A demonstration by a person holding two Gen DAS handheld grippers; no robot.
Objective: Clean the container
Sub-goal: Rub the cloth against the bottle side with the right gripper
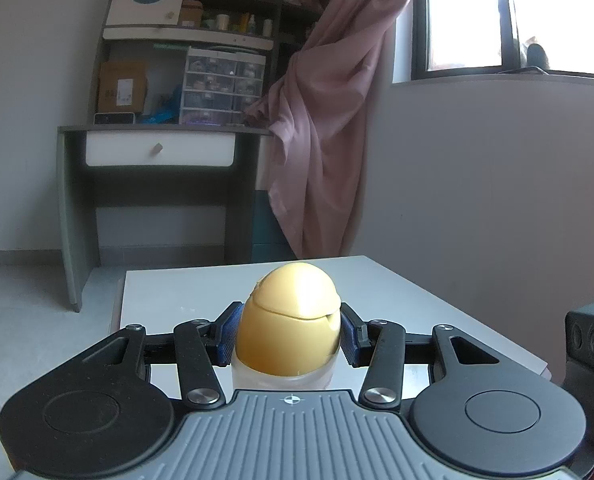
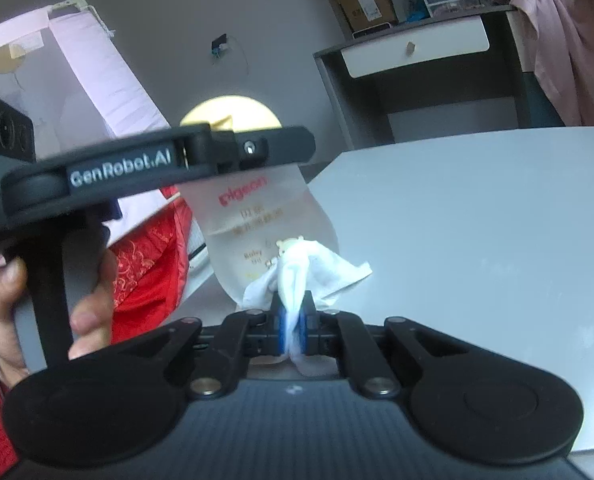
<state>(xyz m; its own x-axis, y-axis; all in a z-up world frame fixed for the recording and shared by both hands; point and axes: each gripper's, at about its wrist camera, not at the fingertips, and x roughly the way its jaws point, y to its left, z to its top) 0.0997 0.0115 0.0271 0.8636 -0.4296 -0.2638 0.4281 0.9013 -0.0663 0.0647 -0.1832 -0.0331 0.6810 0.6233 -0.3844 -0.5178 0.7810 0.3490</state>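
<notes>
1. The left hand-held gripper (image 1: 289, 330) is clamped on the yellow cap (image 1: 291, 316) of the bottle (image 2: 273, 224), holding it upright above the white desk (image 1: 397, 300).
2. The right hand-held gripper (image 2: 293, 320) pinches a white tissue (image 2: 301, 268), which is touching the bottle's frosted lower side straight ahead of its fingers.
3. A hand (image 2: 49, 304) grips the left handle.

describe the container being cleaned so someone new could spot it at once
Start at the white table; above its near corner the left claw grips a bottle just under its cap. It is frosted and translucent with red lettering and a rounded yellow cap, and the white tissue pinched in the right claw presses against its side.
</notes>
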